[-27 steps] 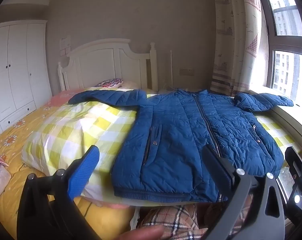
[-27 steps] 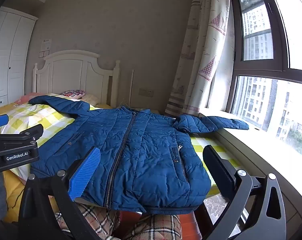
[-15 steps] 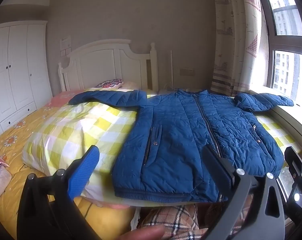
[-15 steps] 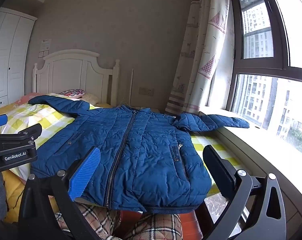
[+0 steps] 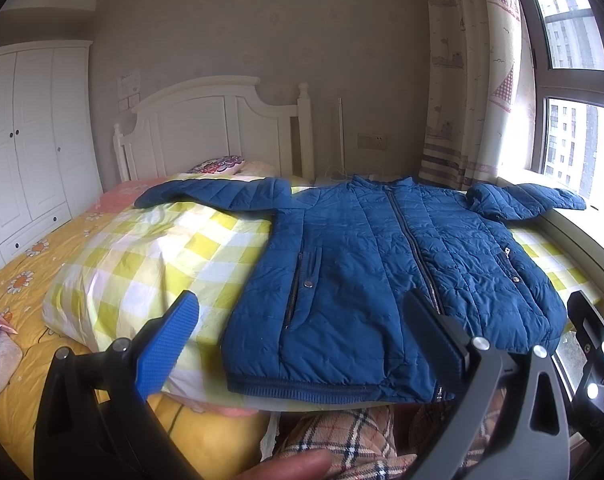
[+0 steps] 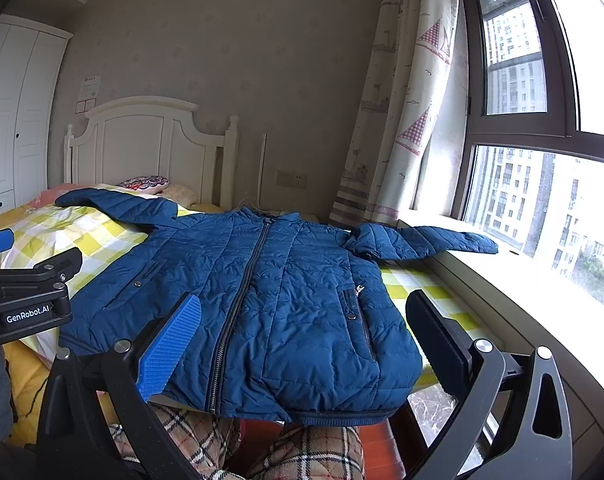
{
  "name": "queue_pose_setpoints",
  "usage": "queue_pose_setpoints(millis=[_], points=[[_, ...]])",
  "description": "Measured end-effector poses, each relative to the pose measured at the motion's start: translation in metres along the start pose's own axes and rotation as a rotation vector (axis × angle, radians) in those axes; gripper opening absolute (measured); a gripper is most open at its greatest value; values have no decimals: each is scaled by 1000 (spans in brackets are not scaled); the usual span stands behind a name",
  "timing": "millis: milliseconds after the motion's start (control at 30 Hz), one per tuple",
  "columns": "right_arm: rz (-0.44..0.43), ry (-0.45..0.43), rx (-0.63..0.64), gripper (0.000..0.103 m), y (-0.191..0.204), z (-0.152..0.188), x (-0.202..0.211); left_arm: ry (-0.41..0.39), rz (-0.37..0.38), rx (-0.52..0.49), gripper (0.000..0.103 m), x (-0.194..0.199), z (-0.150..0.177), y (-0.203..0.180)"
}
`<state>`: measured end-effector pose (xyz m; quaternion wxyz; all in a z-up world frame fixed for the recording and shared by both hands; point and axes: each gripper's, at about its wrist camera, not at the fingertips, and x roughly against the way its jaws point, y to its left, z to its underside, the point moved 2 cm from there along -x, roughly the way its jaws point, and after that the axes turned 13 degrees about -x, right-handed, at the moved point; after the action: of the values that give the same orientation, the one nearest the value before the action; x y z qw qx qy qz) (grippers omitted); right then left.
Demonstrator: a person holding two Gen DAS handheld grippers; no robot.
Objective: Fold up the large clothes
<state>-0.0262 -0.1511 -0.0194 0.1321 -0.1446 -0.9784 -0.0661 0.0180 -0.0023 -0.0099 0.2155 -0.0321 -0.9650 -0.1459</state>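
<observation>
A blue quilted jacket [image 5: 382,264] lies flat and zipped on the bed, front up, both sleeves spread sideways. It also shows in the right wrist view [image 6: 261,300]. Its right sleeve [image 6: 422,242] rests on the window sill. Its left sleeve [image 5: 213,196] lies on the checked quilt. My left gripper [image 5: 302,340] is open and empty, held just before the jacket's hem. My right gripper [image 6: 306,344] is open and empty, held over the hem near the zipper.
A yellow-and-white checked quilt [image 5: 149,256] lies on the bed under the jacket. A white headboard [image 5: 213,128] and wardrobe [image 5: 29,132] stand behind. The window sill [image 6: 522,280] runs along the right. Plaid trouser legs [image 6: 302,452] are below the grippers.
</observation>
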Motion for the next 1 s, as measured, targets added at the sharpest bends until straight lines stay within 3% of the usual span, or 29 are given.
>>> queue_pose_setpoints(millis=[1000], points=[[7,34,-6,99,-2,4,-3,20,17,-6,101,-5,5,-4]])
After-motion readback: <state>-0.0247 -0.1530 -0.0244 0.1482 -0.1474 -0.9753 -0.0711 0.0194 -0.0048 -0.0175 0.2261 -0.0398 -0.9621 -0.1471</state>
